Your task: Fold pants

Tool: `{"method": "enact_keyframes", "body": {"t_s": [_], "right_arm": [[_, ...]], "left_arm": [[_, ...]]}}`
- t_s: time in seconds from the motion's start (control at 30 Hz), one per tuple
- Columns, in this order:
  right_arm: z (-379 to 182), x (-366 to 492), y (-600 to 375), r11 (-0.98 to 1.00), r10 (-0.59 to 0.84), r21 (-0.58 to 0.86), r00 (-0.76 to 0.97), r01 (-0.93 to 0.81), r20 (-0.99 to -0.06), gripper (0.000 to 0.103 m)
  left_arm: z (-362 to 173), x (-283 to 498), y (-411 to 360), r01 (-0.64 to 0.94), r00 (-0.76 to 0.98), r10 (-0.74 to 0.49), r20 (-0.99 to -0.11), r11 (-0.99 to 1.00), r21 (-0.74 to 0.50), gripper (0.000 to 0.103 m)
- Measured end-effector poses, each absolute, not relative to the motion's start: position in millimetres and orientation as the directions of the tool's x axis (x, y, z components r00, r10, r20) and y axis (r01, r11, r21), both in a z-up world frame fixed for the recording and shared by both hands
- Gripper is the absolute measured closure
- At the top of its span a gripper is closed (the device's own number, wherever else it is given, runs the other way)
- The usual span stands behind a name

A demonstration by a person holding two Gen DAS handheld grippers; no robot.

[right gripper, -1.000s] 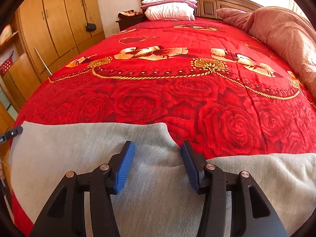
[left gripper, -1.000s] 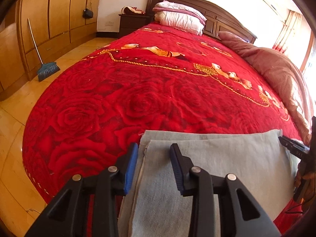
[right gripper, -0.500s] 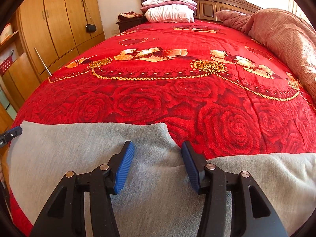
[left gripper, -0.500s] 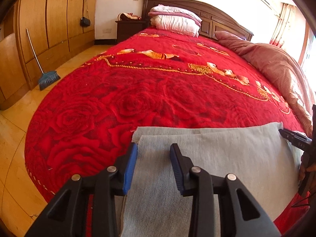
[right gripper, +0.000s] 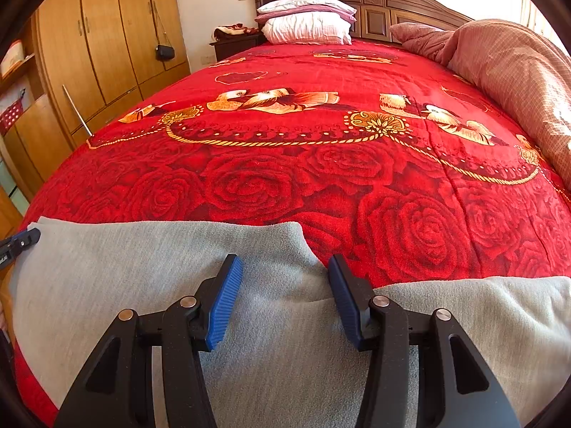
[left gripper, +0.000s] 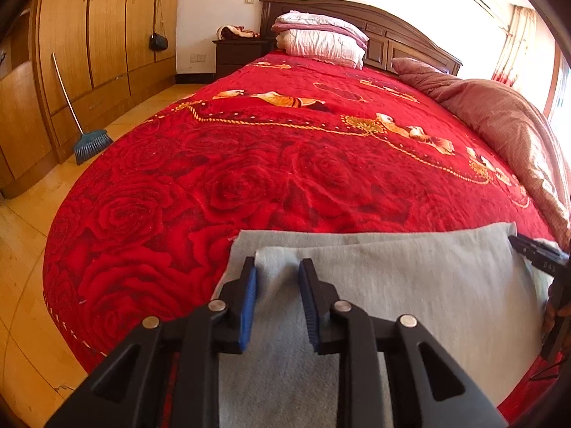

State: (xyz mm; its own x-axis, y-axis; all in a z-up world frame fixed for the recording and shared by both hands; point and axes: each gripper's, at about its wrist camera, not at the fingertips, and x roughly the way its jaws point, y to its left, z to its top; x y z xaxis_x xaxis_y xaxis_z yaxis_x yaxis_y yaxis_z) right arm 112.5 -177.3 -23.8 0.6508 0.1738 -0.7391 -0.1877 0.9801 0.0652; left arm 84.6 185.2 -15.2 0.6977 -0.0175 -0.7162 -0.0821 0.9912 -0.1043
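Grey pants (left gripper: 410, 285) lie folded leg on leg across the near edge of a red rose bedspread (left gripper: 285, 178). My left gripper (left gripper: 277, 267) sits at the leg-hem end, its jaws closing. The corner of the upper grey layer stands between the blue pads, and a gap still shows. My right gripper (right gripper: 283, 264) hangs open over the pants (right gripper: 125, 267) near the crotch notch, with cloth under it and not pinched. A finger (left gripper: 535, 249) of the right gripper shows at the right edge of the left wrist view.
The bedspread (right gripper: 285, 178) covers a wide bed with stacked pillows (right gripper: 307, 25) at a dark headboard. A pink quilt (right gripper: 506, 71) is heaped along the right side. A broom (left gripper: 89, 142) leans on wooden wardrobes (left gripper: 89, 35) left of the bed, over tiled floor.
The left gripper's jaws have narrowed and it has shifted slightly, so the upper layer's corner now stands between the pads. The right gripper has not moved.
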Motion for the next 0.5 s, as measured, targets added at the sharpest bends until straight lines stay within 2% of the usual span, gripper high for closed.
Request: {"method": "enact_keyframes", "body": {"t_s": [0.1, 0.2, 0.33, 0.4, 0.47, 0.5], "right_arm": [[-21, 114, -179, 0.98, 0.181, 0.078, 0.639, -0.186, -0.748, 0.051], [-14, 119, -184, 0.977, 0.21, 0.14, 0.627, -0.16, -0.75, 0.051], [-19, 132, -189, 0.971, 0.238, 0.186, 0.608, -0.148, -0.757, 0.053], [-21, 136, -187, 0.973, 0.231, 0.167, 0.615, -0.161, -0.754, 0.06], [-21, 137, -187, 0.978, 0.208, 0.14, 0.625, -0.157, -0.753, 0.077], [-21, 140, -188, 0.979, 0.201, 0.137, 0.625, -0.15, -0.754, 0.078]], "left_arm": [[-15, 85, 186, -0.088, 0.705, -0.015, -0.709, 0.99, -0.109, 0.095], [-4, 82, 190, -0.1, 0.739, -0.016, -0.673, 0.986, -0.133, 0.097], [11, 91, 187, -0.09, 0.759, 0.018, -0.651, 0.993, -0.077, 0.097], [3, 101, 187, -0.089, 0.738, 0.028, -0.674, 0.994, -0.057, 0.097], [-12, 112, 190, -0.092, 0.693, 0.022, -0.721, 0.994, -0.058, 0.096], [-18, 112, 193, -0.099, 0.7, 0.013, -0.714, 0.992, -0.08, 0.093]]}}
